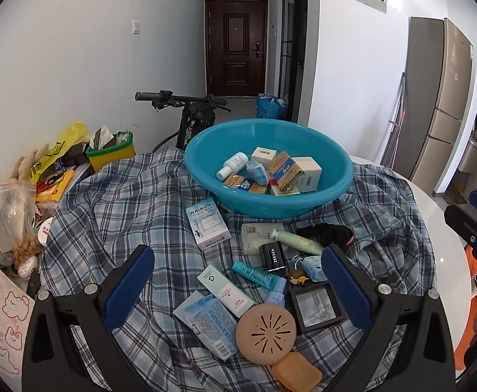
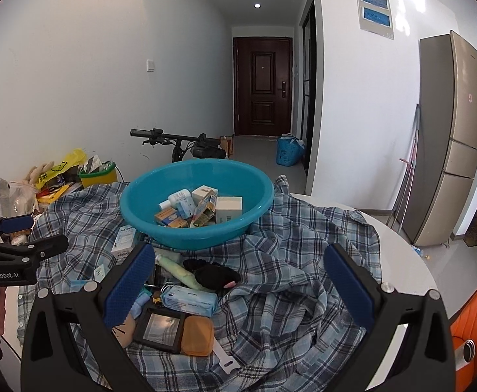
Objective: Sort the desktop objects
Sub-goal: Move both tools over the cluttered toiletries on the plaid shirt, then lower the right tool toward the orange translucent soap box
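Left wrist view is showing boxes lying in the round turquoise plastic basin (image 1: 343,176) at twelve o'clock, while toiletries are waiting on the plaid cloth (image 1: 134,202), both grippers' jaws apart and empty.

The left gripper's finger (image 2: 127,289) is hiding most of the round tan disc (image 2: 125,331) in the right wrist view. The basin (image 2: 160,228) is covering part of the Raison box (image 2: 124,240).

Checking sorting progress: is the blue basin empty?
Not empty. The blue basin already holds several small boxes and a white bottle.
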Motion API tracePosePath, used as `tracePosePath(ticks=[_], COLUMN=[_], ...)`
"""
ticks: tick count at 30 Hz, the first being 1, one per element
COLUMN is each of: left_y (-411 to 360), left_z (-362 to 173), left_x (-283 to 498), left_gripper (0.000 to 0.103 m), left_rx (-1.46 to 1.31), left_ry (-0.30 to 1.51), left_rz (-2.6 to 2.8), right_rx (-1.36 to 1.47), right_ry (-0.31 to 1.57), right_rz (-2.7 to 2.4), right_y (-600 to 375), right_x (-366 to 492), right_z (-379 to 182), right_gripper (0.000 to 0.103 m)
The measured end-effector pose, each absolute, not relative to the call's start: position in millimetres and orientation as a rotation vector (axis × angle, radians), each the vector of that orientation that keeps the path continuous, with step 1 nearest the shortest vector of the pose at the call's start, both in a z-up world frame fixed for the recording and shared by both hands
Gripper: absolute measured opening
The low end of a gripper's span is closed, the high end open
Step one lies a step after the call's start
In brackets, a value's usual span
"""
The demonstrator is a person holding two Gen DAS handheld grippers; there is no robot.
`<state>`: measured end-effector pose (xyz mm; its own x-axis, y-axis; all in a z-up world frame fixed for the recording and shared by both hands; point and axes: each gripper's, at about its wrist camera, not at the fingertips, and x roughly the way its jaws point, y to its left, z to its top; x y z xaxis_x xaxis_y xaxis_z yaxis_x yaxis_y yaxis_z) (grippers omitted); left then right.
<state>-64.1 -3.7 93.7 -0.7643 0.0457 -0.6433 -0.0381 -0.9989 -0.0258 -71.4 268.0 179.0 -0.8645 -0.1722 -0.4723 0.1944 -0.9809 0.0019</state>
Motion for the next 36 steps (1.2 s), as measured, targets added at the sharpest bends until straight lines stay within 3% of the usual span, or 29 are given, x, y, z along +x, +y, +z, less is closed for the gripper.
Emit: tracePosePath(ticks=[9, 24, 36], left_y=[-7, -3, -21], left_z=[56, 53, 29], left_x=[-65, -68, -87], left_gripper=[0.103, 0.103, 0.103], left_rx=[-1.179, -1.165, -1.215], left_ry=[-0.024, 0.05, -0.006], left_rz=[2.881, 2.901, 2.913], right_rx=[0.834, 0.882, 1.139], right_ry=[0.094, 0.114, 0.09], right_rz=[-2.816, -2.759, -2.637], right_y=[262, 242, 198], right_x=[-73, -79, -131], right_z=[143, 125, 64], right_gripper=[0.103, 0.103, 0.099])
